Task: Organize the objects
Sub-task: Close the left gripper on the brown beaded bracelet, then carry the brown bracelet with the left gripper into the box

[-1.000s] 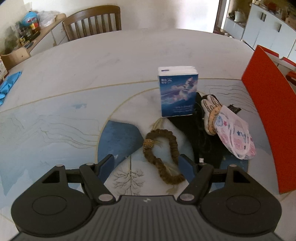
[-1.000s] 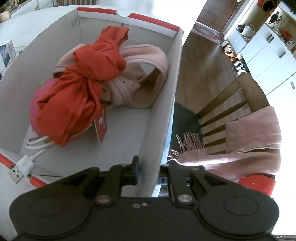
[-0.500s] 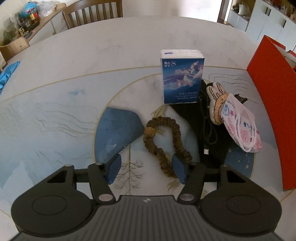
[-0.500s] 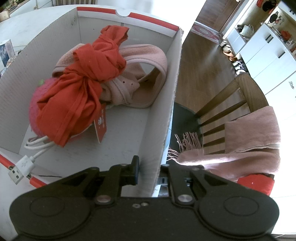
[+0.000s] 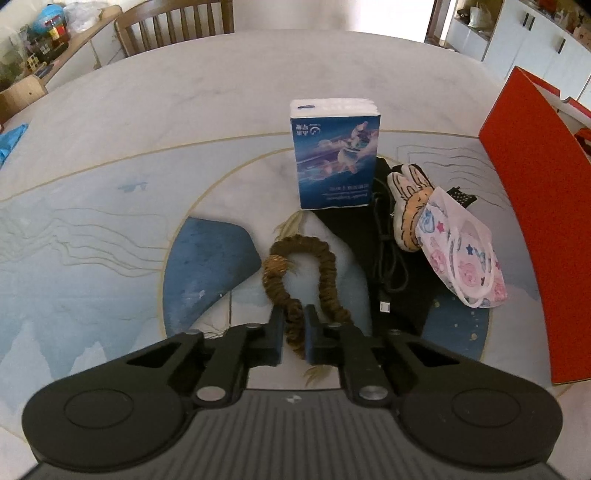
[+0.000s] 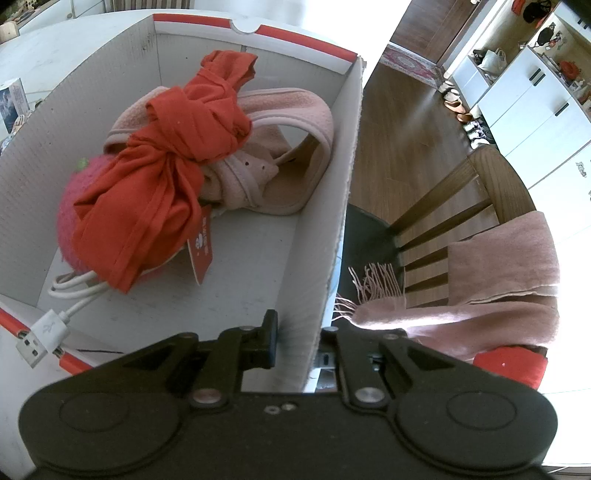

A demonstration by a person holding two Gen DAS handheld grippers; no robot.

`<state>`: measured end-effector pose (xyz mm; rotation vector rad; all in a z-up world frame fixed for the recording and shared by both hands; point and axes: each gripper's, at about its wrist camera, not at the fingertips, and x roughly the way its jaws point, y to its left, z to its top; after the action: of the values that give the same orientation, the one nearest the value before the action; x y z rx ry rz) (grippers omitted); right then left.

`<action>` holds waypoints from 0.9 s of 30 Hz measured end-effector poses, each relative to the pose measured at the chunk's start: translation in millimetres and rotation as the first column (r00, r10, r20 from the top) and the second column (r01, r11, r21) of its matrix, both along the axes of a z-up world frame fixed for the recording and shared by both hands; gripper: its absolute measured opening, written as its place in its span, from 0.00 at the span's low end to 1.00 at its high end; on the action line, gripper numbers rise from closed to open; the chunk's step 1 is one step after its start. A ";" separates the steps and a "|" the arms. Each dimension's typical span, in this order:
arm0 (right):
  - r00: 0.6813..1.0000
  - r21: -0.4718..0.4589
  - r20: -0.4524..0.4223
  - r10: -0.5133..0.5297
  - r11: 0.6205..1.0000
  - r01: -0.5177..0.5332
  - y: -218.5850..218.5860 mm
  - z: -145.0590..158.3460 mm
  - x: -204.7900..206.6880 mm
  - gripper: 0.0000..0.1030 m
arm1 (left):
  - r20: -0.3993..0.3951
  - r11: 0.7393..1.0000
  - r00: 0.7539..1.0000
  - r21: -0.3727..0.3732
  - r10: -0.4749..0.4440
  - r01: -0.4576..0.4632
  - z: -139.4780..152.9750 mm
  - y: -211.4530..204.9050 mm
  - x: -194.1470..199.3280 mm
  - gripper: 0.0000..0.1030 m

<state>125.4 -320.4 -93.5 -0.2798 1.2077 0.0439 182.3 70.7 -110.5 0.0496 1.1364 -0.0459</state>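
Observation:
A brown scrunchie lies looped on the patterned table, and my left gripper is shut on its near end. Behind it stands a blue tissue pack. To the right lie a black cable, a rabbit-ear plush piece and a patterned face mask. In the right wrist view my right gripper is shut on the near right wall of the white cardboard box. Inside the box are a knotted red cloth, a pink slipper, a pink ball and a white USB cable.
The box's red outer wall rises at the table's right edge in the left wrist view. A wooden chair stands at the far side. Beside the box, another chair carries a pink scarf. White cabinets line the room.
My left gripper's jaws have closed from wide apart onto the scrunchie's near end, after edging forward over it. The right gripper and the box have not moved.

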 end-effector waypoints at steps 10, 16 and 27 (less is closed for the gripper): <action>1.000 0.000 0.001 0.000 1.000 0.000 0.0 -0.4 -0.1 0.11 | 0.079 0.999 0.997 -0.053 0.002 0.003 29.9 3.6 -9.0 0.06; 1.000 0.001 0.002 0.000 1.000 0.000 0.6 1.2 -0.6 0.11 | 0.142 0.993 0.989 -0.102 -0.048 0.063 63.4 -3.5 -20.2 0.06; 1.000 0.004 0.002 0.003 1.000 -0.003 1.1 0.5 0.6 0.10 | 0.248 0.946 0.942 -0.174 -0.226 0.273 123.3 -54.6 -35.2 0.06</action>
<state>126.0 -319.3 -93.0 -0.2776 1.2055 0.0490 147.1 16.1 12.8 0.0141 0.8875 -0.3773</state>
